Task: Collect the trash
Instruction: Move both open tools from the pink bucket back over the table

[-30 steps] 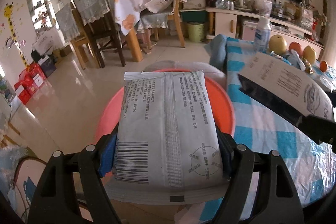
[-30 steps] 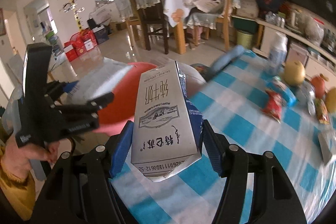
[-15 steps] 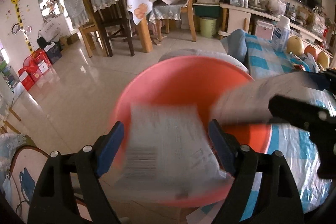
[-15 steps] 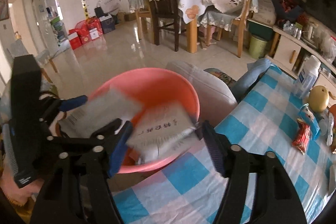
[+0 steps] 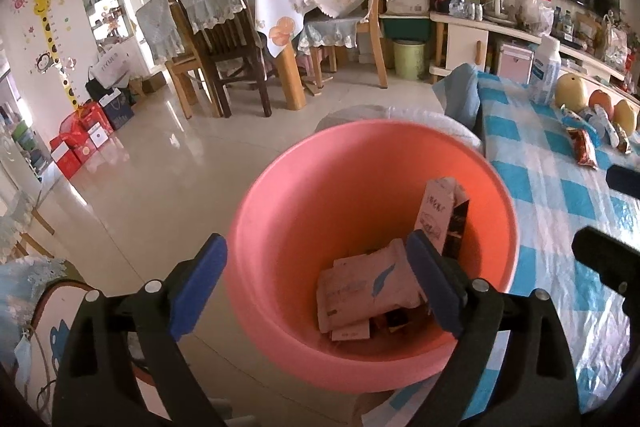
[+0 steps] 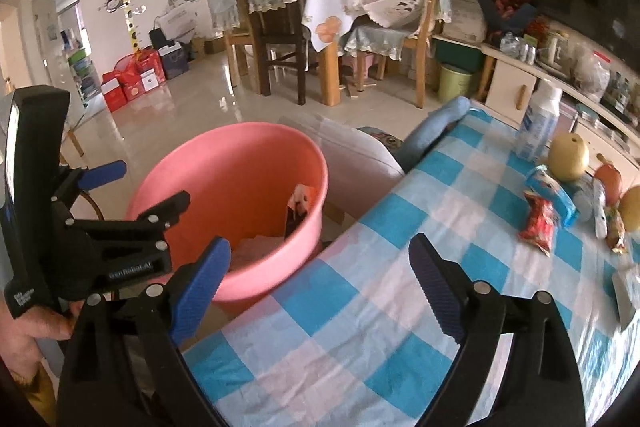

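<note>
both my grippers are empty right now. my left gripper (image 5: 316, 287) hangs over the pink basin (image 5: 280, 195), its jaws opening wide with nothing pressed between them, and my right gripper (image 6: 320, 283) sits over the edge of the checked counter (image 6: 360, 307), jaws also opening, nothing between them. the trash i judge already collected lies in the basin: a flat paper pouch (image 5: 368, 287) on the bottom, a milk carton (image 5: 438, 211) leaning against the far wall, and some smaller scraps under them that i can't make out. so part of the job looks done. what seems left is on the counter's far side: a red snack wrapper (image 6: 538, 223), a blue wrapper (image 6: 552, 195) and a few more small packets beside the fruit (image 6: 568, 157). the fruit and the white bottle (image 6: 536, 127) probably stay.
</note>
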Demonstrator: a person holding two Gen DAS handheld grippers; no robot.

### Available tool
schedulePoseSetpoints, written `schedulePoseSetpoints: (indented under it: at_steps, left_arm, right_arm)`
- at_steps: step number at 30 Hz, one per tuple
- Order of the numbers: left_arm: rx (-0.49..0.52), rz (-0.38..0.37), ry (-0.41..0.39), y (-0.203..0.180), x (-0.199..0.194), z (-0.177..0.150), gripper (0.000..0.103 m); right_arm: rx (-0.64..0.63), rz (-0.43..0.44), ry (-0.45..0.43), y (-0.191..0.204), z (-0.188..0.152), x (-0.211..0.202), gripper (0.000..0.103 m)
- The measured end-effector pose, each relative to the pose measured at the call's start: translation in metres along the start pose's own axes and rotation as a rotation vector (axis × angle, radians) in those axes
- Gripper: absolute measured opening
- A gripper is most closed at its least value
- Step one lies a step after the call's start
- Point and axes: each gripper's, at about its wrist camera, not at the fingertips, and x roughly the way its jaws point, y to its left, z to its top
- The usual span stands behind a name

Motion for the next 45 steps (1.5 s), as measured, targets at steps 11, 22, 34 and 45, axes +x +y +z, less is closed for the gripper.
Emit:
schedulePoseSetpoints:
  at_steps: [11, 22, 34, 45]
  left_arm:
    - [0.045, -0.004, -0.052, -0.026, -0.028, 0.011, 0.094]
    - [0.106, -0.004, -0.108, -0.061, -0.058, 0.022, 0.094]
    - [0.172, 0.000, -0.147, -0.093, -0.081, 0.028, 0.095]
    - [0.241, -0.023, -0.158, -0.126, -0.099, 0.027, 0.095]
  right_arm:
    - [0.021, -0.038, -0.020, -0.017, -0.014, -0.031, 0.092]
    - [0.039, -0.085, -0.068, -0.040, -0.027, -0.069, 0.093]
    - [0.079, -0.126, -0.105, -0.072, -0.042, -0.101, 0.094]
    - [0.135, -0.142, -0.125, -0.100, -0.058, -0.120, 0.094]
